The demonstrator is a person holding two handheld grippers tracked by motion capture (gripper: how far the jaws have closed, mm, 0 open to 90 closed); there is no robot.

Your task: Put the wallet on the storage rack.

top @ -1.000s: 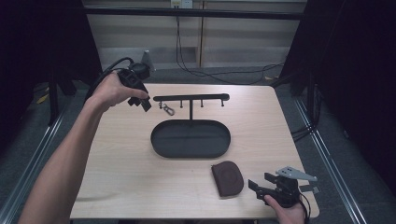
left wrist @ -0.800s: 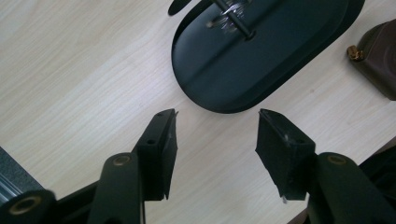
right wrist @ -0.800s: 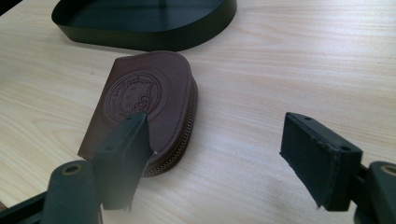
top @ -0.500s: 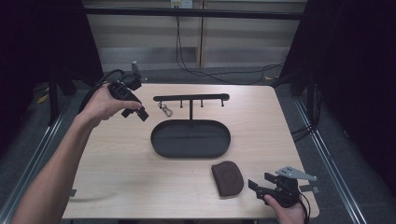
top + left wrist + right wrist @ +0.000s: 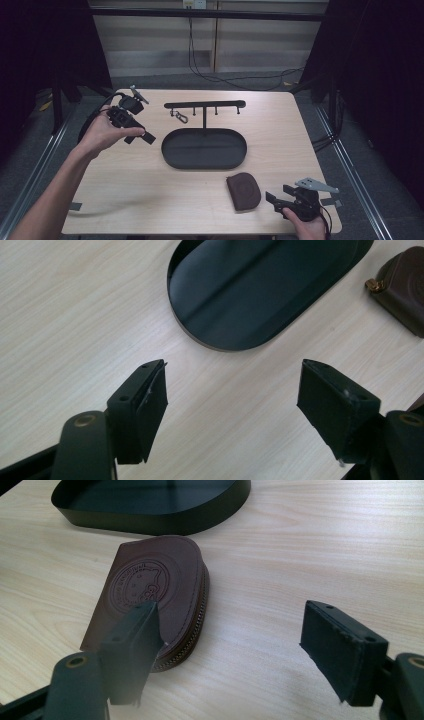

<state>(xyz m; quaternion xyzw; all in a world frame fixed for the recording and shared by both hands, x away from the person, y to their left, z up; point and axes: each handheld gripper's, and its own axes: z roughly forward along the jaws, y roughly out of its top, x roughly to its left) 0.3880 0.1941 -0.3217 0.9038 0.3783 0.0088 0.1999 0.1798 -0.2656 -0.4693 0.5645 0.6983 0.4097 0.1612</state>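
High view overlooks table [image 5: 150,200]; both gripper views share tray [image 5: 260,290].

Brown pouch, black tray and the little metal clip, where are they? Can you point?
Brown pouch [image 5: 150,587], right gripper view, on its stamped flap.
Black tray [image 5: 172,150], high view, on its left rim.
Metal clip [image 5: 179,117], high view, hanging under the rack's bar.

An oval tray [image 5: 204,148] is set at the middle of the table [image 5: 150,200], with a hook rack [image 5: 205,105] standing at its far edge. A key clip [image 5: 180,117] is hung from the rack's left part. A pouch [image 5: 243,190] is laid near the tray's front right.
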